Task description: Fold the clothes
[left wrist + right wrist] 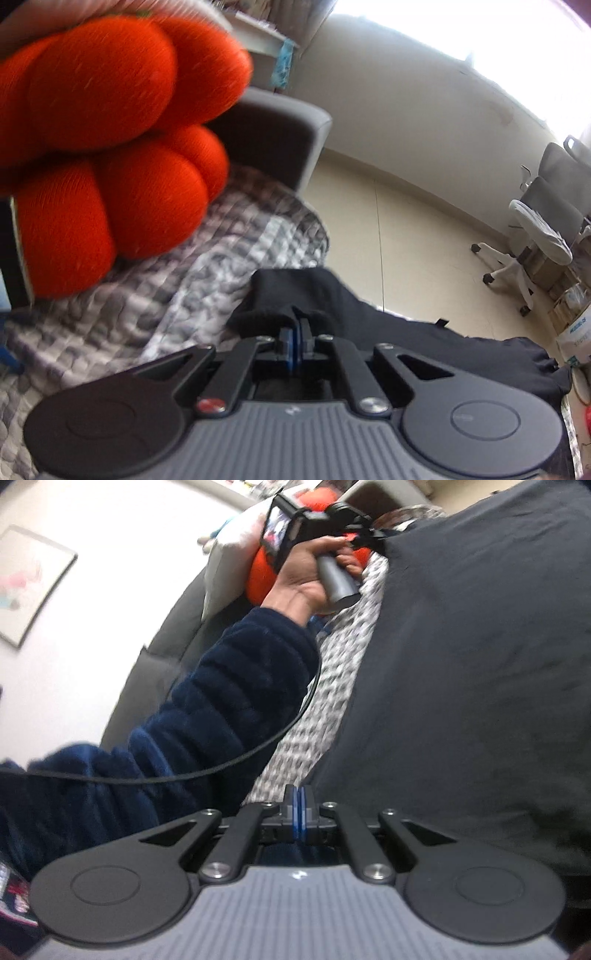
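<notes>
both grippers — left gripper [295, 325], right gripper [298, 794] — pinch black garment [332, 295].

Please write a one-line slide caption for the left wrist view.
Left gripper shut on a black garment above a grey patterned blanket, orange knotted cushion close by.

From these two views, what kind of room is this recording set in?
Probably a home living room or bedroom. The black garment lies over a grey quilted blanket on a grey sofa with an orange cushion, and an office chair stands on the pale floor.
</notes>
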`<state>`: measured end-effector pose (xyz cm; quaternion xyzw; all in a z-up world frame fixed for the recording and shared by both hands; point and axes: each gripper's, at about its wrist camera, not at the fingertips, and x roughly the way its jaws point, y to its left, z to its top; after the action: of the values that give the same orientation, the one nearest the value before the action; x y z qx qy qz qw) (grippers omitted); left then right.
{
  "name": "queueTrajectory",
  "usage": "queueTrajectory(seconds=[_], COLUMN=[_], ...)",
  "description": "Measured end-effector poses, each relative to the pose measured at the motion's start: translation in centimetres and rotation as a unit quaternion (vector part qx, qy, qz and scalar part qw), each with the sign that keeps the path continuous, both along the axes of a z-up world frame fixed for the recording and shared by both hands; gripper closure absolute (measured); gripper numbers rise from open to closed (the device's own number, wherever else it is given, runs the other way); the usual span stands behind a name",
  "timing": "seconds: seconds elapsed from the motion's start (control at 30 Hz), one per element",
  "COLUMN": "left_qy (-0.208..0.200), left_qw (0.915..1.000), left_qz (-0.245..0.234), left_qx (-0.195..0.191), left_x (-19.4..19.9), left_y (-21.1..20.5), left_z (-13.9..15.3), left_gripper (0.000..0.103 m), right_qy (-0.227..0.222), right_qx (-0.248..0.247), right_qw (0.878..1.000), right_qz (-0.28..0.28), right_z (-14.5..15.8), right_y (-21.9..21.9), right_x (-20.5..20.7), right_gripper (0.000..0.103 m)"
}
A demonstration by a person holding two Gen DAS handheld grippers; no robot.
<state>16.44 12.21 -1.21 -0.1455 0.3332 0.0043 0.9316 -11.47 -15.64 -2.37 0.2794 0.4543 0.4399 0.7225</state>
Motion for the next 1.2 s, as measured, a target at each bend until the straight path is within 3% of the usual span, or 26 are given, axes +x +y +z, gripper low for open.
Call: queueTrajectory(seconds=[0.2,0.43,0.57,0.67,0.8,0.97,1.03,1.07,1.1,1.2], left_qy=[0.018,0.021,0.015,0.013,0.027,0.063,0.066,0.065,0.064,0.048], left_qw=[0.9997,0.9957,0.9910,0.9867,0.9888,0.9839,0.9846,0.9856,0.9865,0.9876], left_qz=[-0.011,0.010,0.033,0.050,0.049,0.044,0.043,0.040,0.037,0.038], left_qx=[-0.011,-0.090,-0.129,-0.154,-0.138,-0.162,-0.156,-0.151,-0.146,-0.144], left_x=[-0.2,0.5,0.8,1.1,2.7,5.5,5.9,6.0,6.1,5.7], left_y=[1.0,3.7,5.1,6.2,5.8,4.7,4.0,3.6,3.3,3.0], left_z=[-2.1,-3.0,-3.1,-3.2,-3.3,-4.3,-4.4,-4.5,-4.5,-3.6], left_gripper=[0.097,0.088,0.064,0.062,0.061,0.057,0.060,0.084,0.094,0.097], right_qy=[0.016,0.031,0.025,0.021,0.019,0.015,0.015,0.015,0.016,0.019], right_qx=[-0.016,-0.033,-0.030,-0.028,-0.026,-0.028,-0.029,-0.026,-0.023,-0.013], right_qw=[1.000,0.999,0.999,0.999,0.999,0.999,0.999,0.999,0.999,1.000], right_qz=[0.015,0.021,0.026,0.027,0.029,0.029,0.028,0.024,0.020,0.008], right_z=[-0.3,-0.7,-0.4,-0.3,-0.4,-0.3,-0.4,-0.4,-0.3,-0.3], right_y=[0.9,0.4,0.4,0.1,-0.2,-0.2,-0.2,-0.4,-0.5,-0.9], right_x=[0.3,0.2,-0.3,-0.5,-0.6,-0.7,-0.7,-0.6,-0.6,-0.5], right_gripper=[0.100,0.100,0.100,0.100,0.100,0.100,0.100,0.100,0.100,0.100])
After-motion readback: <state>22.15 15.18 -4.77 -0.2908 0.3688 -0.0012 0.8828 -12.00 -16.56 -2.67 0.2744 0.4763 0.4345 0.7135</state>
